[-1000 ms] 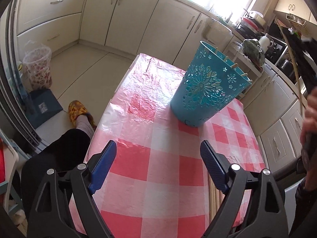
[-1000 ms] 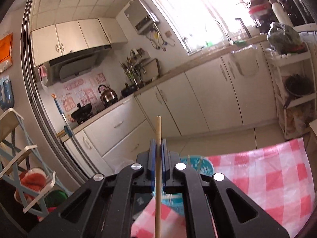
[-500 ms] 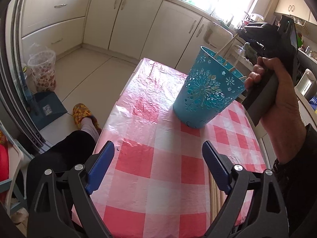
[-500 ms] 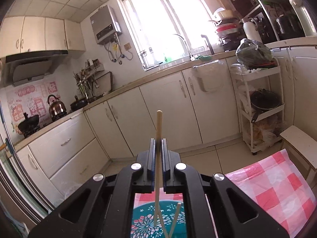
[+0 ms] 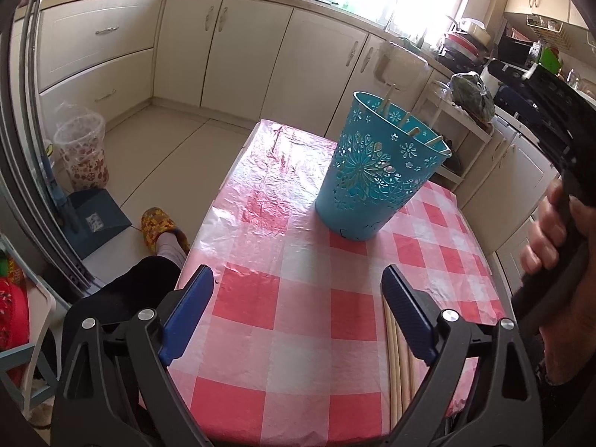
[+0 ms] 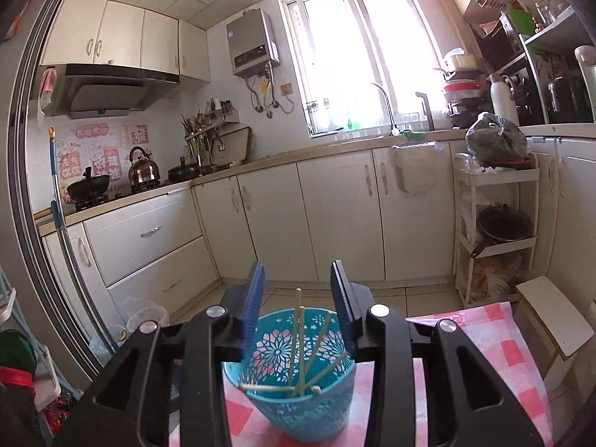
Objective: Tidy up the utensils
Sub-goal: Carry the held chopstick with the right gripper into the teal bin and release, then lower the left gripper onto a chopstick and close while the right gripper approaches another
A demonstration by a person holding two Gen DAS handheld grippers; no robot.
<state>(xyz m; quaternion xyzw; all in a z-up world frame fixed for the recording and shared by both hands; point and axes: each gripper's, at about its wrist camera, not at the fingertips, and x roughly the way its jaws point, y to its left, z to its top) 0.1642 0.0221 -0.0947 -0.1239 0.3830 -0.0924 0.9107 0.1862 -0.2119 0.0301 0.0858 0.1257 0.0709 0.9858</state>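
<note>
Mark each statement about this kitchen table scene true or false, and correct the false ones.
1. The right gripper is shut on a chopstick. False: it is open and holds nothing.
2. Chopsticks stand in the blue basket. True.
3. The basket lies on its side. False: it stands upright on the checked cloth.
4. The left gripper is open. True.
5. More chopsticks lie on the cloth by the left gripper. True.

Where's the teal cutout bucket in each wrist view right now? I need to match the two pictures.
Left wrist: the teal cutout bucket stands right of centre on the checked tablecloth, beyond the open left tongs.
Right wrist: bottom centre, directly below the open right tongs, chopsticks leaning inside.
Shared landmark: the dark green bag on the white cart.
</note>
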